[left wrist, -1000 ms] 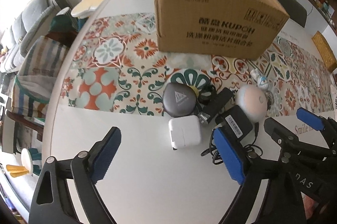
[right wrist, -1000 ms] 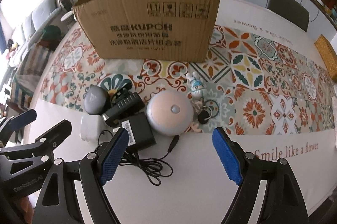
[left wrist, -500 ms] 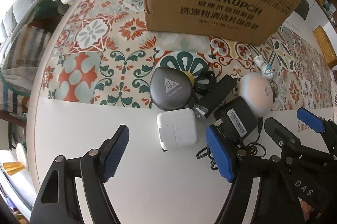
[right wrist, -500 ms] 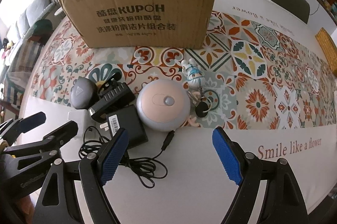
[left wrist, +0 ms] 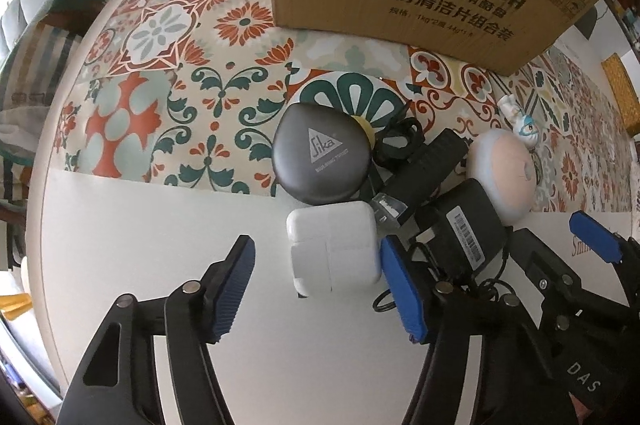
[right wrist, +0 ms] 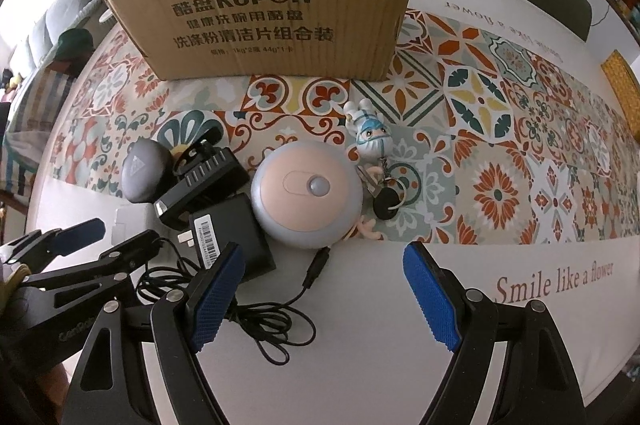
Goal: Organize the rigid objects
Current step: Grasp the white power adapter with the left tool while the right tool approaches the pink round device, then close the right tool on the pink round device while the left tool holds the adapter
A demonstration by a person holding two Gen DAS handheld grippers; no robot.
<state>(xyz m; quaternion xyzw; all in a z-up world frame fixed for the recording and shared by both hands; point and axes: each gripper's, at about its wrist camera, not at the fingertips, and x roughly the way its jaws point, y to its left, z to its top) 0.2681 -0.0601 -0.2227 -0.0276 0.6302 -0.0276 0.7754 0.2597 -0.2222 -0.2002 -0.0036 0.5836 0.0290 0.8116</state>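
A white square charger (left wrist: pixel 332 253) lies on the white table edge, between the jaws of my left gripper (left wrist: pixel 318 289). The jaws are closing; the right pad (left wrist: pixel 400 289) is at the charger's side and the left pad (left wrist: pixel 236 289) is still apart from it. Behind the charger sit a dark grey rounded case (left wrist: pixel 320 161), a black labelled adapter (right wrist: pixel 228 237) and a round pink-topped light (right wrist: pixel 308 193). My right gripper (right wrist: pixel 325 295) stands open just in front of the light, with only a cable plug (right wrist: pixel 316 269) between its fingers.
An open cardboard box (right wrist: pixel 280 5) stands behind the pile on the patterned runner (right wrist: pixel 500 145). A small figurine keychain (right wrist: pixel 372 137) lies right of the light. A thin black cable (right wrist: pixel 272 321) loops on the table. Chairs and a sofa surround the table.
My left gripper has come down over the white charger and its jaws have narrowed around it. The right gripper has sunk a little toward the light, its opening unchanged.
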